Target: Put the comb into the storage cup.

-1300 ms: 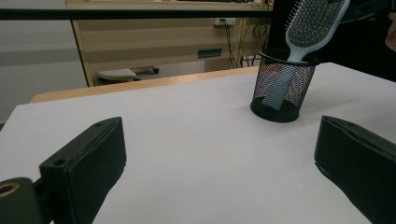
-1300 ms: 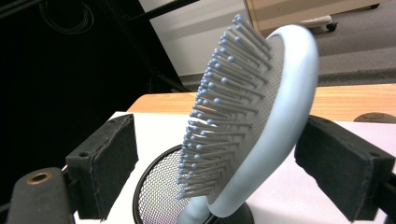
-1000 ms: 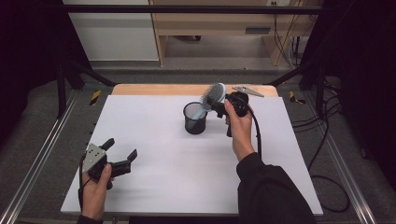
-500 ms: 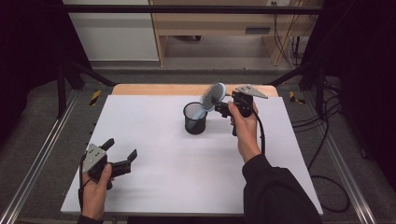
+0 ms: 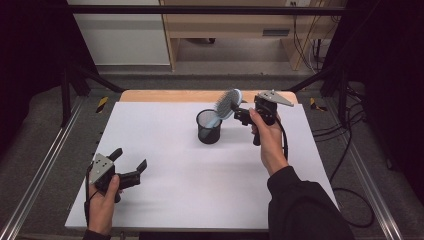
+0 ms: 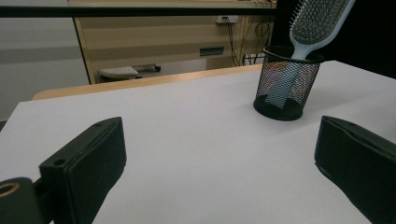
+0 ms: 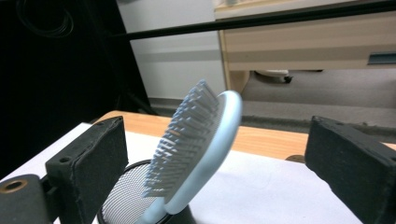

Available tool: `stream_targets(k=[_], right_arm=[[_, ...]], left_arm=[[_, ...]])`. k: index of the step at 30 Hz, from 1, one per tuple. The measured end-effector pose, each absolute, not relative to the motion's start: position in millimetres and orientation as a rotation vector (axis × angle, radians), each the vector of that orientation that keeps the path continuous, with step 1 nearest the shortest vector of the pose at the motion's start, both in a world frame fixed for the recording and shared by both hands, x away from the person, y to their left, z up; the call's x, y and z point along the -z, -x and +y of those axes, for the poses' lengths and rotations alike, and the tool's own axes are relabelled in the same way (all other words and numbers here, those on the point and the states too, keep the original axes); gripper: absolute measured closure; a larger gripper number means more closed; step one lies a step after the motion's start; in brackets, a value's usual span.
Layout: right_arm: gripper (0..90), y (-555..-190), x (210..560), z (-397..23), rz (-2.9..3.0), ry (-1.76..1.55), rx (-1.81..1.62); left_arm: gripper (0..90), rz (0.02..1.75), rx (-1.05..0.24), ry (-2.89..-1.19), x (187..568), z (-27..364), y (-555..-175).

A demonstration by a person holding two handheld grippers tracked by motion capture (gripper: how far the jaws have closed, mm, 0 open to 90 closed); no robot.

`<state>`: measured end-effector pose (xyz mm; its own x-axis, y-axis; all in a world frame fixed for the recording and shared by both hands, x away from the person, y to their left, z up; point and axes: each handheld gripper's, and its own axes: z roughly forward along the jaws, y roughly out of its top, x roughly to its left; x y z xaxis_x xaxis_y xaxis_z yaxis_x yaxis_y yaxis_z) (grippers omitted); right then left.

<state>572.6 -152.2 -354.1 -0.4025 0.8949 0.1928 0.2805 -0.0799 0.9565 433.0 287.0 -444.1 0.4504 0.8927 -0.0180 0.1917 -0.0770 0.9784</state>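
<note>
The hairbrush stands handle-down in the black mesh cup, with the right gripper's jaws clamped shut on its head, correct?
Not quite. The hairbrush does stand handle-down in the black mesh cup, but the right gripper is not clamped on it: the right gripper view shows its jaws wide apart, clear of the brush head on both sides. They have just been opening.

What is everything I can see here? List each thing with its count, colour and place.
hairbrush: one, light blue, handle down in the cup, head leaning toward the right claw
mesh cup: one, black, upright on the sheet, rear centre
sheet: one, white, covering the table
table: one, wood, edge bare at the rear
left claw: one, black, open, held at the front left
right claw: one, black, jaws just opened, either side of the brush head, not pressing it
</note>
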Motion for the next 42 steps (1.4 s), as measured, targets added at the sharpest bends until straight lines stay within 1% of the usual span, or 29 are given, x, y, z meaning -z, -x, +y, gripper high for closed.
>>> stream_targets(k=[10,27,42], right_arm=[[5.0,-563.8,349.9,-162.3,1.635,-1.265,-1.520],[3.8,-544.6,347.0,-153.6,1.722,-1.146,-1.467],[3.8,-523.7,337.7,-181.7,1.684,-1.152,-1.500]], left_arm=[[2.3,0.972,-0.765,-1.573,444.6,285.8,-431.7],[2.3,0.974,-0.766,-1.558,443.2,288.6,-430.6],[2.3,0.978,-0.767,-1.557,443.3,289.2,-430.5]])
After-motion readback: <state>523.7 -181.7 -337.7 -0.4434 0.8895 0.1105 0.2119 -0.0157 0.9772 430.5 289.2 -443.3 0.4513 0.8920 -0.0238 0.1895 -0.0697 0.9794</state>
